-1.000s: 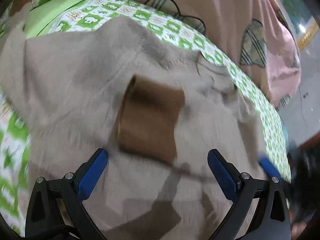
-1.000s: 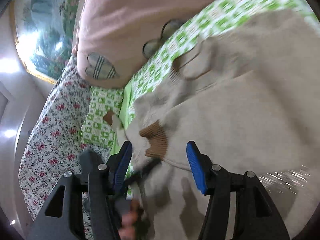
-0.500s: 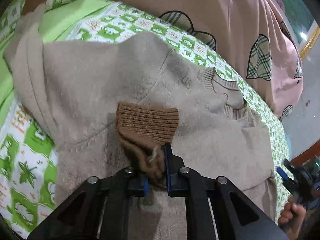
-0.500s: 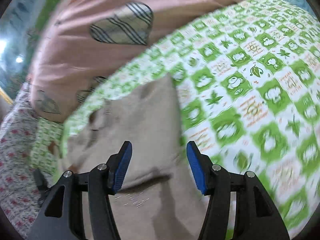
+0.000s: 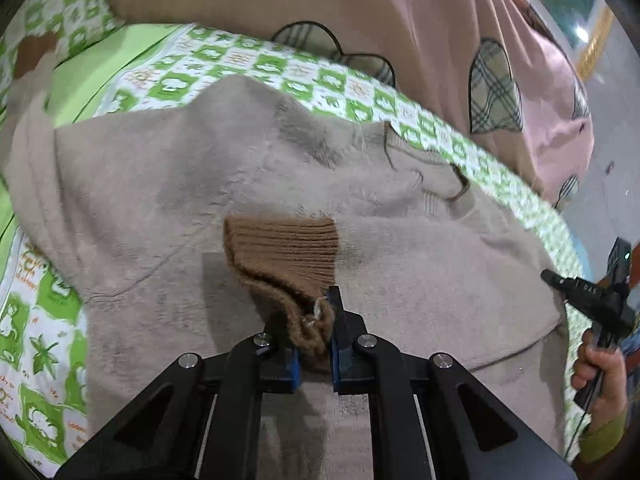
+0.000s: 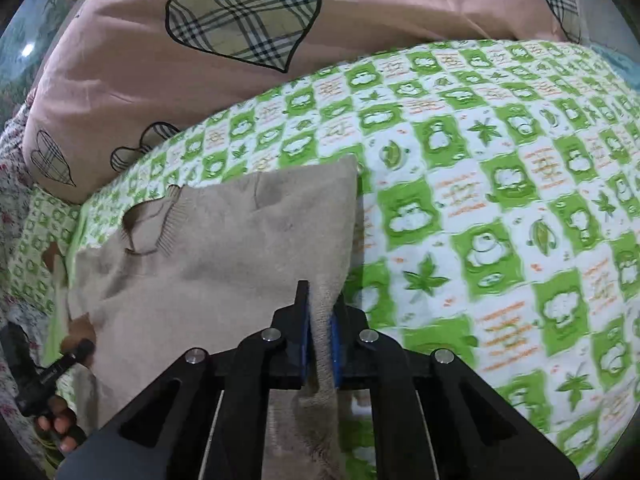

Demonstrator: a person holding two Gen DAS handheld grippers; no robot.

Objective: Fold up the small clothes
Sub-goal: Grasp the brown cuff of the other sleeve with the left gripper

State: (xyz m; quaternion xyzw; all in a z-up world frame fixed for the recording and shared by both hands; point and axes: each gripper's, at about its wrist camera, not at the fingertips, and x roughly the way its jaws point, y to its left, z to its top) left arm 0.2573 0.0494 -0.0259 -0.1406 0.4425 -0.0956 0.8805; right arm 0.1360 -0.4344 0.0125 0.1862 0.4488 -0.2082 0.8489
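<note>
On green-checked bedsheet (image 6: pixel 500 184), beige sweater (image 5: pixel 168 184) spread flat beside pink heart-print quilt (image 6: pixel 168 92).
Between left gripper (image 5: pixel 314 344) fingers, clamped tight: brown ribbed cuff (image 5: pixel 288 248), folded onto sweater's middle. Between right gripper (image 6: pixel 320 344) fingers, pinched shut: sweater's side edge, next to bare sheet.

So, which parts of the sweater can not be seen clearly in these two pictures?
- Sweater hem: left wrist view, hidden behind the left gripper.
- Far sleeve cuff: left wrist view, blurred at the picture edge.
- Pinched side edge: right wrist view, hidden inside the right gripper.
</note>
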